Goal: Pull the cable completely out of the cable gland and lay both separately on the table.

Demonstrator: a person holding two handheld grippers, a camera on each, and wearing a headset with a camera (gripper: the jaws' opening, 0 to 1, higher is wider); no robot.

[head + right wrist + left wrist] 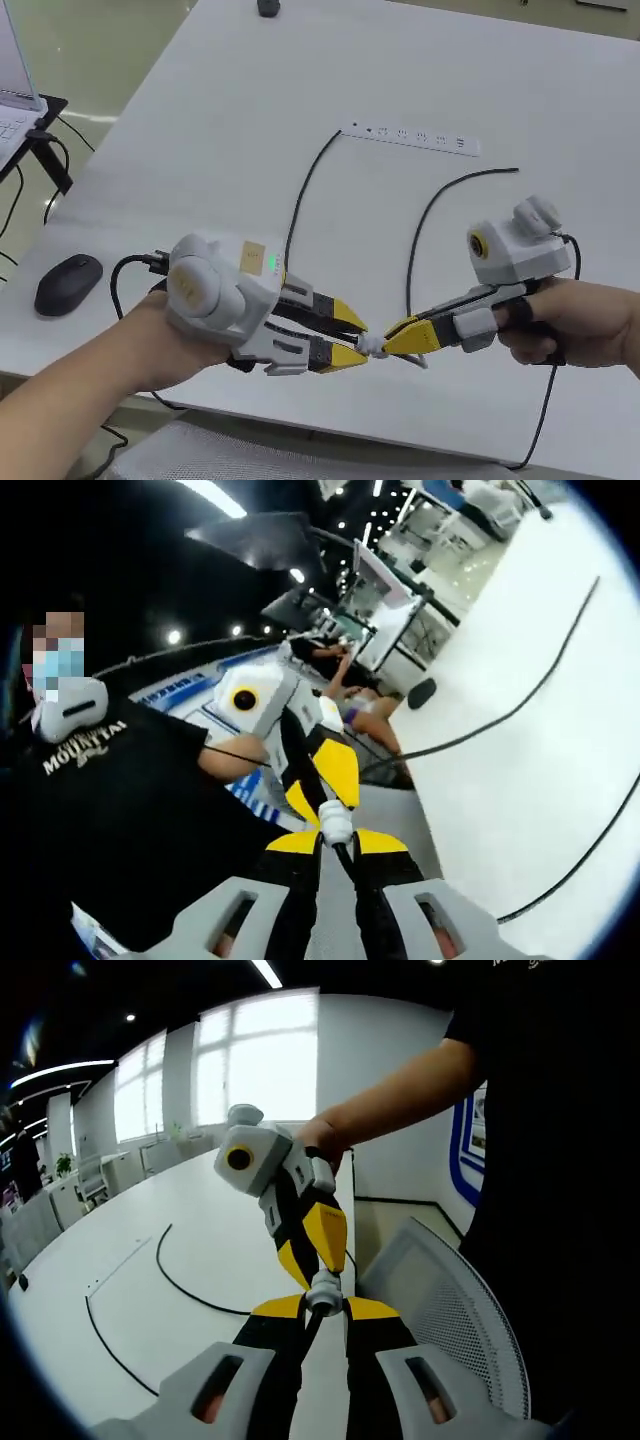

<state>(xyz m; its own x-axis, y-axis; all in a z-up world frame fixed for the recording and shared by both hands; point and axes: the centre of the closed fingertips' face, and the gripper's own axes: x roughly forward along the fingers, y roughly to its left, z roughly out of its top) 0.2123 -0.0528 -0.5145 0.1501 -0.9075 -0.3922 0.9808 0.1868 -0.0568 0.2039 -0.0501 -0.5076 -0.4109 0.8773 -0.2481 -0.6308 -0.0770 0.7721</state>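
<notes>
The white cable gland point(373, 345) hangs above the table's near edge between two yellow-tipped grippers that meet tip to tip. My left gripper point(358, 338) comes from the left and is shut on the gland point(323, 1293). My right gripper point(392, 338) comes from the right and is shut on the black cable right at the gland point(333, 823), with a short black stretch running back between its jaws. The cable point(430, 215) arcs away over the table to a free end at the back right. The cable sits in the gland.
A white power strip point(410, 138) lies at the back, its black cord point(305, 195) running toward me. A black mouse point(68, 283) rests at the left edge, a laptop point(12, 95) beyond it. A mesh chair point(200, 450) stands below the table edge.
</notes>
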